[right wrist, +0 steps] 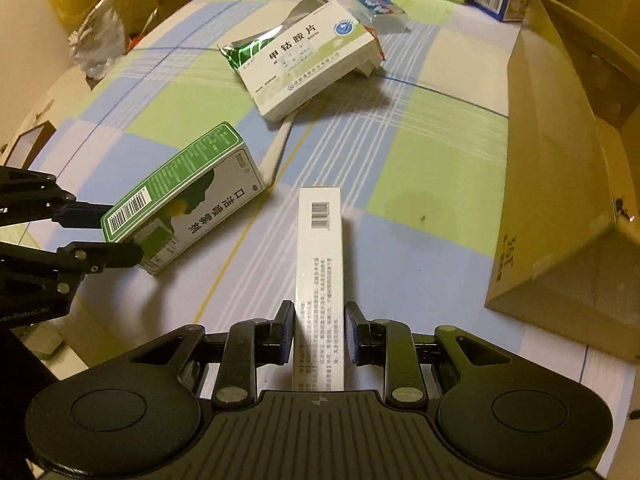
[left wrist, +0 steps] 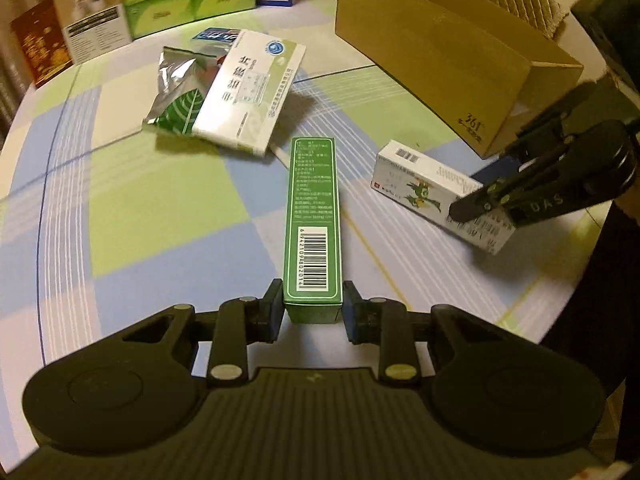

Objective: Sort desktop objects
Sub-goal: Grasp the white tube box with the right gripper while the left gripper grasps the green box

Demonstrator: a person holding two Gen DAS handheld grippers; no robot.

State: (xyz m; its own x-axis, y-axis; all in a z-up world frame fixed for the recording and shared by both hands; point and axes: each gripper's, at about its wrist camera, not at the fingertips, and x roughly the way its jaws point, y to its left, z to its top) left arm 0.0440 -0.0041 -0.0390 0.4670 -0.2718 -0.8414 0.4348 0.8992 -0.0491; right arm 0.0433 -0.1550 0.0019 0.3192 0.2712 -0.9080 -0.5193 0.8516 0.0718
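Right wrist view: right gripper (right wrist: 320, 330) clamps the white medicine box (right wrist: 320, 264) lengthwise, nearer the cardboard box (right wrist: 560, 208) than the left gripper (right wrist: 120, 236), itself clamped on the green spray box (right wrist: 180, 200).

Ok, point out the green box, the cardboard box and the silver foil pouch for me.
green box (left wrist: 313, 216), left wrist view, on its printed top face.
cardboard box (left wrist: 432, 60), left wrist view, on its long outer wall.
silver foil pouch (left wrist: 176, 92), left wrist view, on its crinkled front.

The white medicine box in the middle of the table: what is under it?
The white medicine box lies tilted on a green foil pouch, whose silver top and green end stick out. The pouch's middle is covered, so anything else beneath cannot be seen.
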